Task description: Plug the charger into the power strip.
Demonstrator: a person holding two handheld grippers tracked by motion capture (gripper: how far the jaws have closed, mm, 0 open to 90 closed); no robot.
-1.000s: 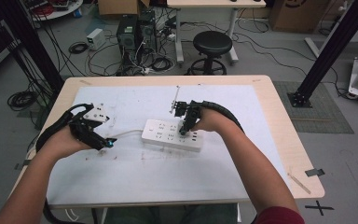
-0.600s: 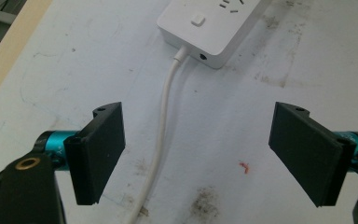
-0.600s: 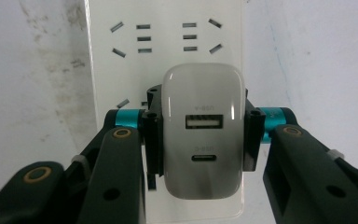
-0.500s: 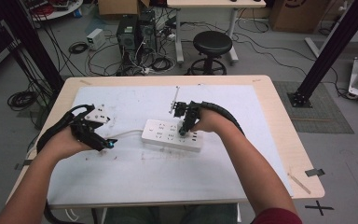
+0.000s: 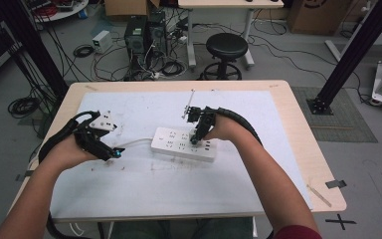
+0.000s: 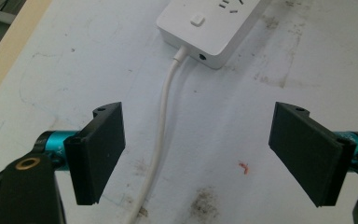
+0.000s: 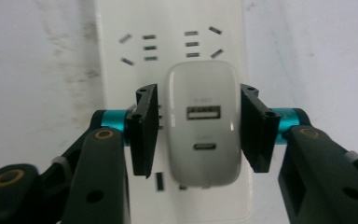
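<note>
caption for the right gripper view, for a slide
Right gripper jaws just opened off a white USB charger plugged into the power strip.

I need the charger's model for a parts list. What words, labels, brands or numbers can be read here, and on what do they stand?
No text can be read in these pictures.
White charger: faint grey marks above each of its two ports, too blurred to read.
Power strip: slot openings, no legible print.
</note>
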